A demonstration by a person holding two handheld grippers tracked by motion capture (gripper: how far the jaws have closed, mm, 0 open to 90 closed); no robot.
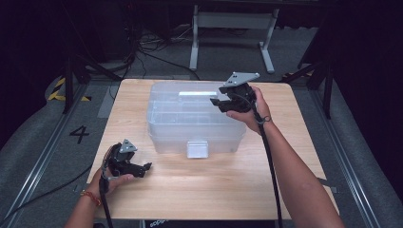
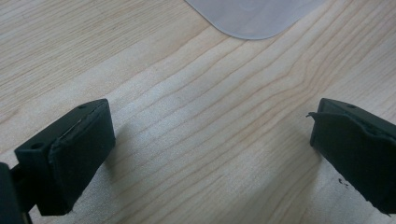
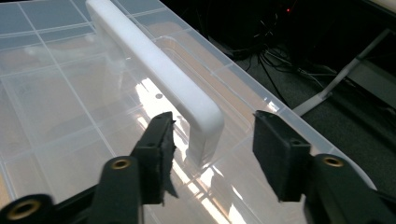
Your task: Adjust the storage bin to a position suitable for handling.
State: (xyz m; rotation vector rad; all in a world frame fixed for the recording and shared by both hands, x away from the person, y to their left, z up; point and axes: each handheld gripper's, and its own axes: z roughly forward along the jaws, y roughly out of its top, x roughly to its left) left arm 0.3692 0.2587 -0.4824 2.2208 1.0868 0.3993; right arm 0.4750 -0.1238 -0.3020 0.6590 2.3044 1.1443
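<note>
This place looks like a lab or a recording studio. A single wooden table point(image 1: 199, 185) stands on a grey floor point(image 1: 28, 152), with dark surroundings all around it. Beyond the right gripper point(image 1: 223, 102), loose cables point(image 1: 152, 52) lie near a metal stand point(image 1: 233, 28). Left of the left gripper point(image 1: 142, 167), the floor has a painted number 4 point(image 1: 79, 134), yellow-black tape point(image 1: 59, 90) and a rail point(image 1: 38, 156).
</note>
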